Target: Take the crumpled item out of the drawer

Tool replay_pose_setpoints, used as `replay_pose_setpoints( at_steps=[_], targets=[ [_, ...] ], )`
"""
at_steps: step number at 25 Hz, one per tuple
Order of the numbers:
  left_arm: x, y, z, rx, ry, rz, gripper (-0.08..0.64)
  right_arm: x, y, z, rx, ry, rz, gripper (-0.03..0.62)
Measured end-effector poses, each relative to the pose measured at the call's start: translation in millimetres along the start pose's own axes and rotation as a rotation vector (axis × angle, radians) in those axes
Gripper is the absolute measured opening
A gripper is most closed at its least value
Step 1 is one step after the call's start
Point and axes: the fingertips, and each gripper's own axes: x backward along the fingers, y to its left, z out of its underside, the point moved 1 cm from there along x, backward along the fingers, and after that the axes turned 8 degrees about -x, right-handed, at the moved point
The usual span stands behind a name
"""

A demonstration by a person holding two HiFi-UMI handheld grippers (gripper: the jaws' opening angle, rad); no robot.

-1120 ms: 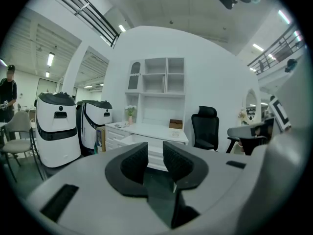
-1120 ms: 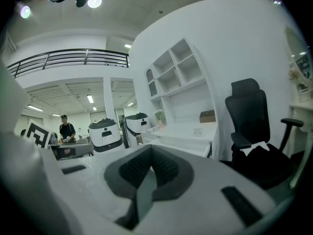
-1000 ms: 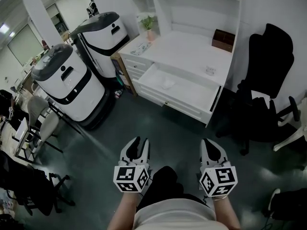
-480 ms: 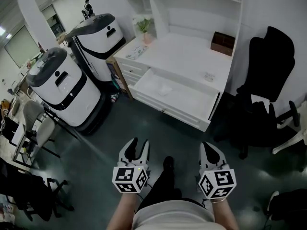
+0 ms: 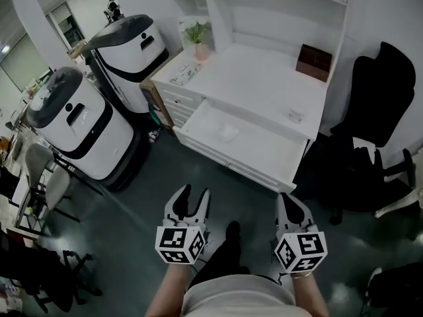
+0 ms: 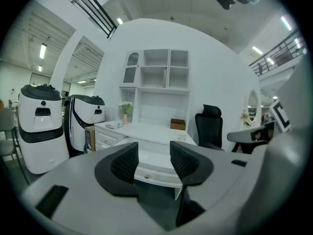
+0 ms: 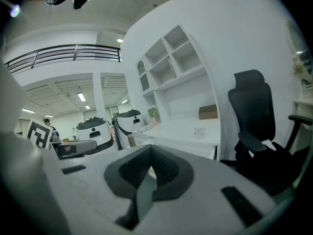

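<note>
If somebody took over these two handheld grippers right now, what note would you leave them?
Left gripper: open, its jaws have just been opening, nothing between them.
Right gripper: shut, empty.
Both are held above the floor, short of the white desk, touching nothing.
The white crumpled item lies in the open drawer, towards its left end.
Done: the drawer stands open.
Left: reach in, grip the crumpled item, lift it out.
</note>
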Motion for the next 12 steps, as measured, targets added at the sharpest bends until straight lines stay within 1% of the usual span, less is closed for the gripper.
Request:
replay_pose_setpoints(
  at_steps=[12],
  targets=[
    [-98.6,72.9,-32.4,0.000,-0.022,0.023,0.193,-112.9,9.6,-42.3,0.007,0.001,0.028,0.002]
  ],
)
